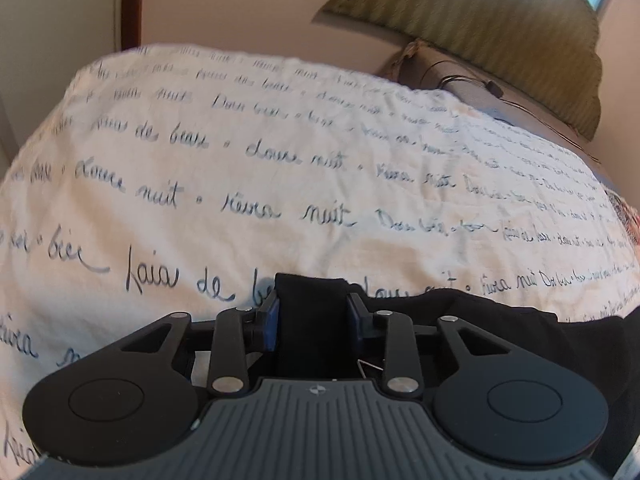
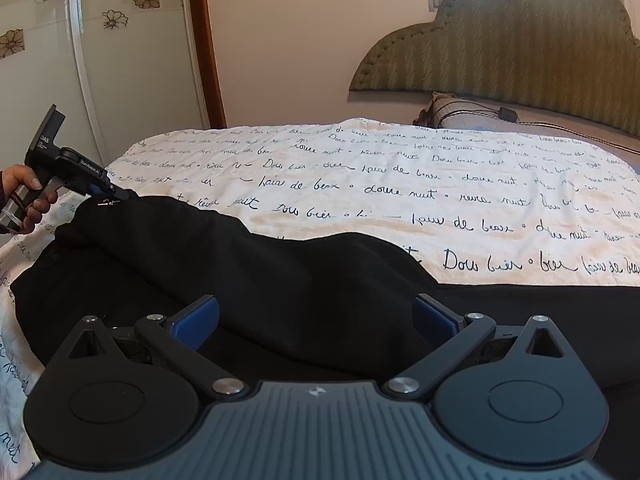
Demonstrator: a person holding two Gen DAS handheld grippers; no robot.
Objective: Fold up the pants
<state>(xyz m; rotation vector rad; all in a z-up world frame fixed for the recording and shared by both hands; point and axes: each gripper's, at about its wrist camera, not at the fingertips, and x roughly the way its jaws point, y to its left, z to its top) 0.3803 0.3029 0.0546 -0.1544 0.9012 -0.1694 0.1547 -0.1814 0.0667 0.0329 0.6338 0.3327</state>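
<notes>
The black pants (image 2: 280,280) lie across the near side of a bed covered by a white sheet with handwritten script (image 2: 400,184). My left gripper (image 1: 312,312) is shut on a bunched fold of the black pants (image 1: 312,320), which fills the gap between its blue pads. The same gripper shows in the right wrist view (image 2: 116,196) at the far left, pinching the pants' raised corner. My right gripper (image 2: 316,316) is open, its blue-padded fingers (image 2: 196,320) spread wide just over the black fabric, with a ridge of cloth between them.
A green padded headboard (image 2: 520,48) and a pillow with a dark cable (image 2: 472,114) stand at the far end of the bed. A floral glass door (image 2: 80,60) with a brown frame (image 2: 208,52) is at left. The person's hand (image 2: 24,196) holds the left gripper's handle.
</notes>
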